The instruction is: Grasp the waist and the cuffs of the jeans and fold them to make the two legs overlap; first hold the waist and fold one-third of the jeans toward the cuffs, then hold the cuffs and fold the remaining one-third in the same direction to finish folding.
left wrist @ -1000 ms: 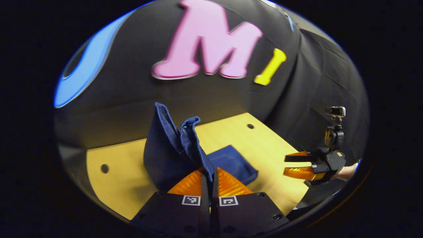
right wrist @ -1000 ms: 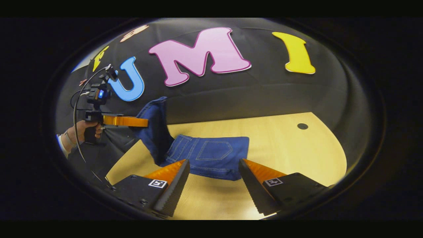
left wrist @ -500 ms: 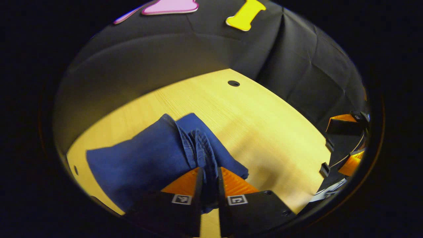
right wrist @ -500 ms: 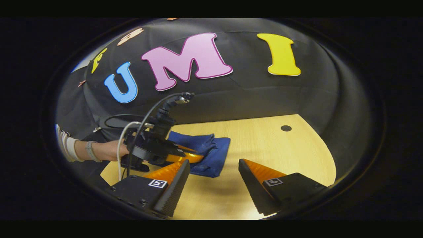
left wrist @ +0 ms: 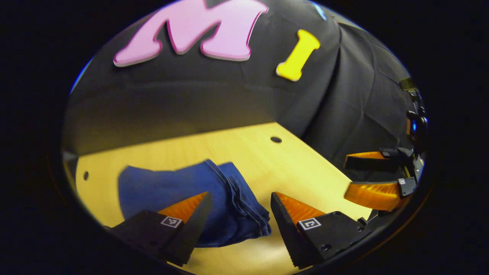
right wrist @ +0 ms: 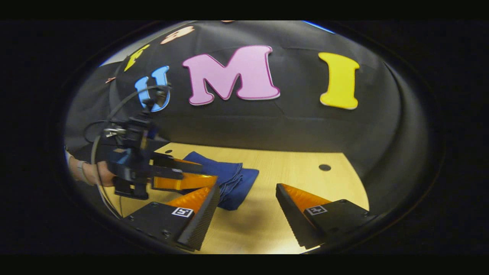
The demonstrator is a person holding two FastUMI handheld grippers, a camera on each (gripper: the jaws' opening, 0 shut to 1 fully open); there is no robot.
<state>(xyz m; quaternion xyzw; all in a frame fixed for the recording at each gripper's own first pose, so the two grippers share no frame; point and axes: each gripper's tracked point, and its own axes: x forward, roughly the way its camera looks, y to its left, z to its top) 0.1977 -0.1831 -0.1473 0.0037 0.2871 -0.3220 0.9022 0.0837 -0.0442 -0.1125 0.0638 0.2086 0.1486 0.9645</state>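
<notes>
orange ribbed fingers (left wrist: pixel 191 206) gape above folded denim jeans (left wrist: pixel 172 191) on wooden table (left wrist: pixel 244 152).

No wording I can read anywhere here. Just behind the orange fingers (left wrist: pixel 183 206) each black mount carries a small square black-and-white coded marker (left wrist: pixel 170 221), a pattern and not writing; the same kind of marker (right wrist: pixel 182 212) sits behind the fingers (right wrist: pixel 303 198) in the right gripper view. No brand or number shows on them.
</notes>
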